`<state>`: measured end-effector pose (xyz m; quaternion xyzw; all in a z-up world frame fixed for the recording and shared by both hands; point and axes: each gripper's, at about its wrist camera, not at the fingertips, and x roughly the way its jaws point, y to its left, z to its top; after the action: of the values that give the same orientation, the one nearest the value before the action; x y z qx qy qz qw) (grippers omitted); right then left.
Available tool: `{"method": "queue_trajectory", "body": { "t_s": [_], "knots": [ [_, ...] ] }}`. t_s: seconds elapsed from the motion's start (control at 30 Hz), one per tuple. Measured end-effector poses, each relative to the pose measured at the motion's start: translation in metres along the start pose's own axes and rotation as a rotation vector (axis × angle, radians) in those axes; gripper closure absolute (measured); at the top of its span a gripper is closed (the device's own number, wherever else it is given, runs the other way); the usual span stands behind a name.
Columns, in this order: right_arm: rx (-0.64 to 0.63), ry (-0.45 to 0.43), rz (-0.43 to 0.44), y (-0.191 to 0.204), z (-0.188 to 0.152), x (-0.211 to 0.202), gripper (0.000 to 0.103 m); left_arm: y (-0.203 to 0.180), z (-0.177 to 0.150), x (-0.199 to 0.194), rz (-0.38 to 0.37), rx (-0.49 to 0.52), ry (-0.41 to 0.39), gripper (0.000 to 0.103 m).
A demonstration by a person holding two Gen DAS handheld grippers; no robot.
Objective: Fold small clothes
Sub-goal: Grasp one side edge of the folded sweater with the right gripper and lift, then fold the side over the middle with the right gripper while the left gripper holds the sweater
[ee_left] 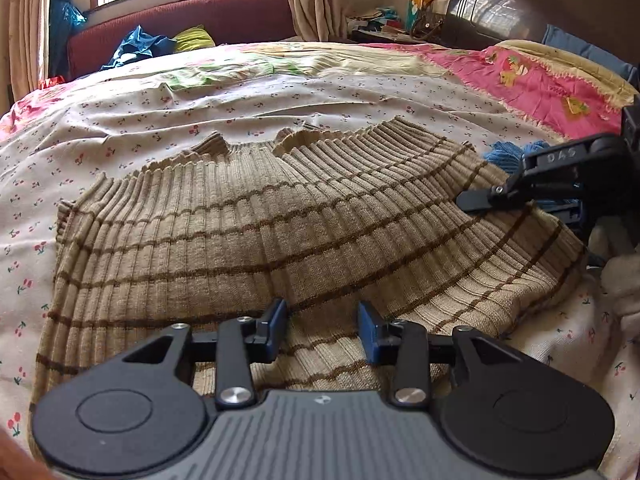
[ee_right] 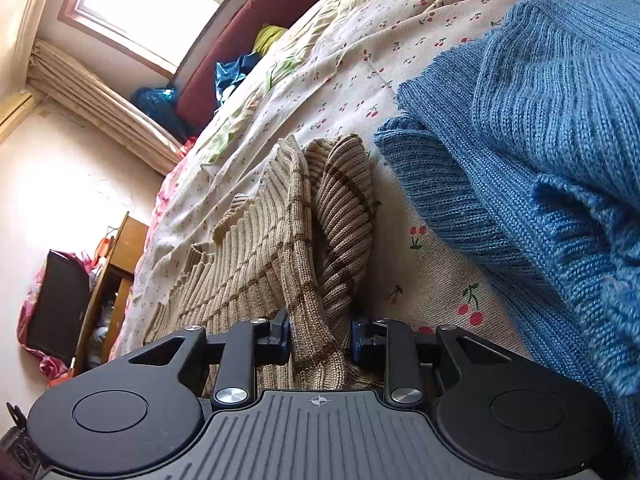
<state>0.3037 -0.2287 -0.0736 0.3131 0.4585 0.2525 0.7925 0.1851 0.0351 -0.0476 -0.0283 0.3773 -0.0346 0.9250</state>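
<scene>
- We see our tan ribbed sweater (ee_left: 256, 216) with brown stripes spread on the cherry-print bedsheet (ee_left: 160, 120).
- Our left gripper (ee_left: 323, 328) hovers over its near edge, fingers spread apart, holding nothing.
- Our right gripper (ee_right: 320, 336) has sweater fabric bunched between its fingers; a blue knit garment (ee_right: 540, 120) lies just beside.

Your left wrist view sits low and close over the tan ribbed sweater (ee_left: 280, 216), facing up the bed (ee_left: 240, 92) toward the window; your right wrist view, rolled sideways, shares sweater (ee_right: 288, 240), bed (ee_right: 360, 60) and window.
</scene>
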Motion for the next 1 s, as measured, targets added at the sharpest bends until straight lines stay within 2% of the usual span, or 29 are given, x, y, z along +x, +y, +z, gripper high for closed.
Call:
{"method": "queue_trajectory", "body": {
  "t_s": [0.13, 0.3, 0.47, 0.6, 0.7, 0.8, 1.0],
  "knots": [
    [0.006, -0.028, 0.02, 0.025, 0.004, -0.02, 0.084, 0.014, 0.002, -0.015, -0.043, -0.056, -0.029, 0.052],
    [-0.099, -0.014, -0.032, 0.103, 0.009, -0.023, 0.084, 0.051, -0.001, -0.034, -0.065, -0.157, -0.018, 0.052],
    [-0.271, 0.033, -0.051, 0.196, -0.01, 0.008, 0.085, 0.083, -0.011, -0.062, -0.053, -0.213, -0.047, 0.052],
    [-0.42, 0.088, -0.1, 0.256, -0.04, 0.061, 0.085, 0.113, -0.031, -0.074, -0.071, -0.311, -0.045, 0.052],
    [-0.478, 0.153, -0.152, 0.278, -0.067, 0.105, 0.085, 0.131, -0.038, -0.073, -0.101, -0.397, -0.037, 0.053],
    [-0.528, 0.193, -0.213, 0.29, -0.093, 0.135, 0.084, 0.138, -0.04, -0.075, -0.129, -0.428, -0.053, 0.053],
    [-0.587, 0.204, -0.286, 0.299, -0.113, 0.149, 0.082, 0.146, -0.043, -0.074, -0.169, -0.457, -0.045, 0.052]
  ]
}}
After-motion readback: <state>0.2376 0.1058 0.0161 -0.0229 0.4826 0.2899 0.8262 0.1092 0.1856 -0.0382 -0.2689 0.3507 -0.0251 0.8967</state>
